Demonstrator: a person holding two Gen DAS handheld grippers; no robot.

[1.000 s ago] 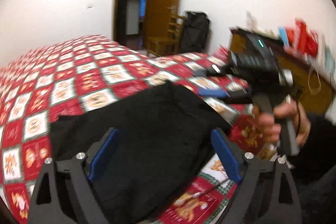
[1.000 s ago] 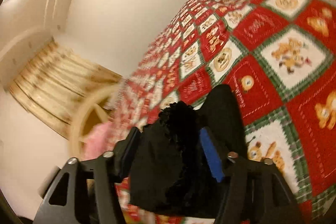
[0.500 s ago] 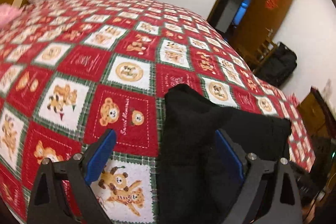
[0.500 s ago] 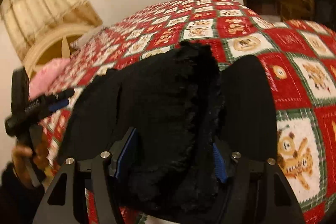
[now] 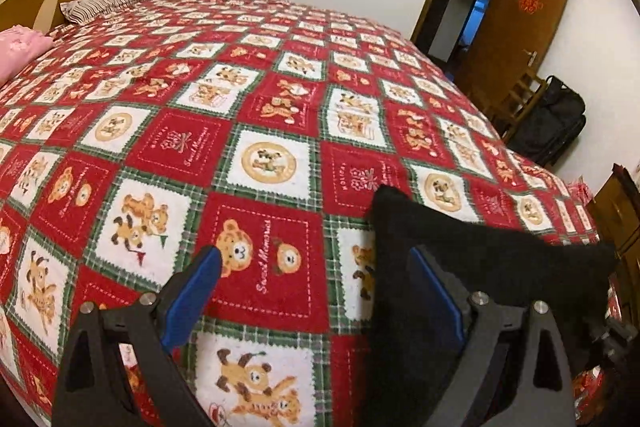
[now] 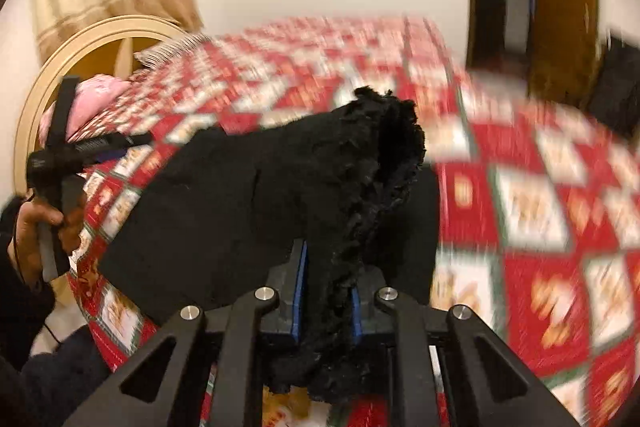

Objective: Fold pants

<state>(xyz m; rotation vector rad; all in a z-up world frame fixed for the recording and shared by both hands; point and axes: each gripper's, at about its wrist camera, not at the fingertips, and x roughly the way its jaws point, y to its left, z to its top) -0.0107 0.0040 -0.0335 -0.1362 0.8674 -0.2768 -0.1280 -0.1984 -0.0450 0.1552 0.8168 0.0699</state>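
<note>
Left wrist view: the left gripper is standing wide apart over the bedspread, gripping nothing; the black pants are lying at four o'clock, against its right finger.

Right wrist view: the right gripper, jaws just closing, is clamping the pants' fuzzy edge at six o'clock.

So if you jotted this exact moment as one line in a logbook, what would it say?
step: fold pants | right tool: just closed, pinching fuzzy edge of black pants | left tool: open, empty | surface: patchwork bedspread
</note>
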